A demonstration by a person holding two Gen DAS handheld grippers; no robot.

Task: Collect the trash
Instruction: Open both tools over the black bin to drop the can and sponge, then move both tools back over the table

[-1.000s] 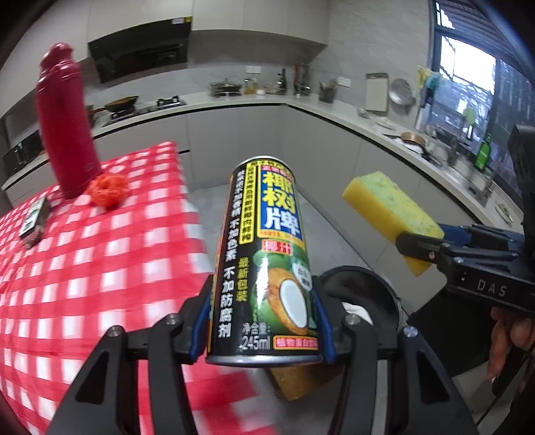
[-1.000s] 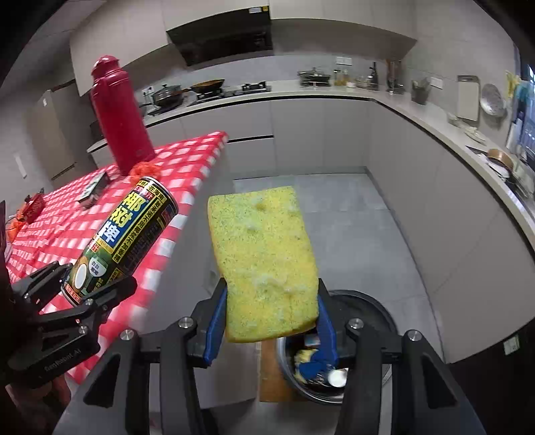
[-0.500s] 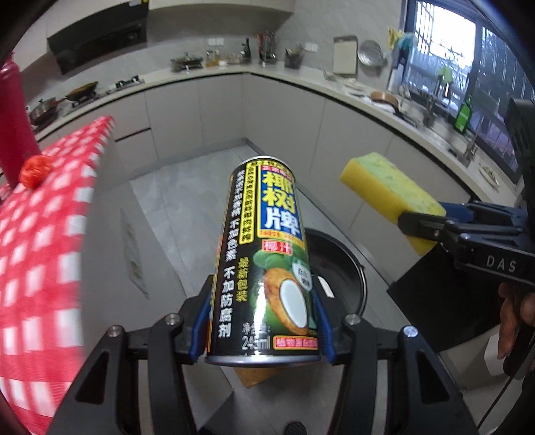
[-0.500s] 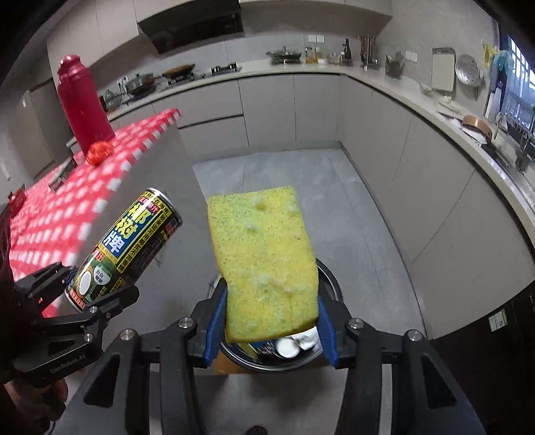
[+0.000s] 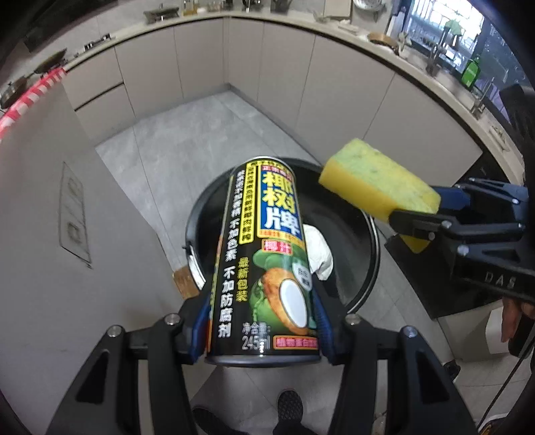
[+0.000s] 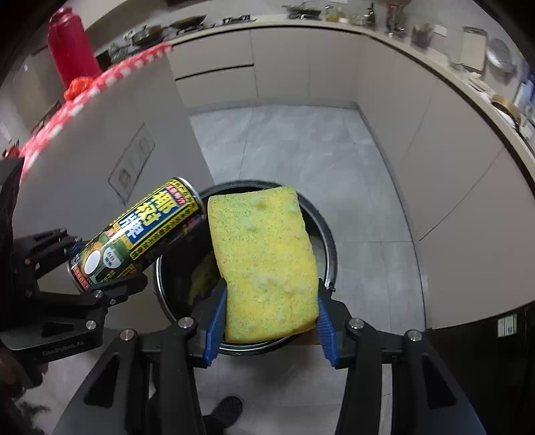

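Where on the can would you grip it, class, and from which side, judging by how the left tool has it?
Grip the can low on its round wall, near the base, one finger on each side, coming in from behind the base. The left tool holds it that way: the straight sides give the fingers flat contact, and the top points toward the bin, free to drop.

I see grey floor tiles (image 5: 187, 144) mid-frame, beige cabinets (image 6: 418, 110) curving along the top, and a window (image 5: 444, 23) upper right.

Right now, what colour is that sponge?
Yellow with a greenish face; the sponge shows best in the right wrist view.
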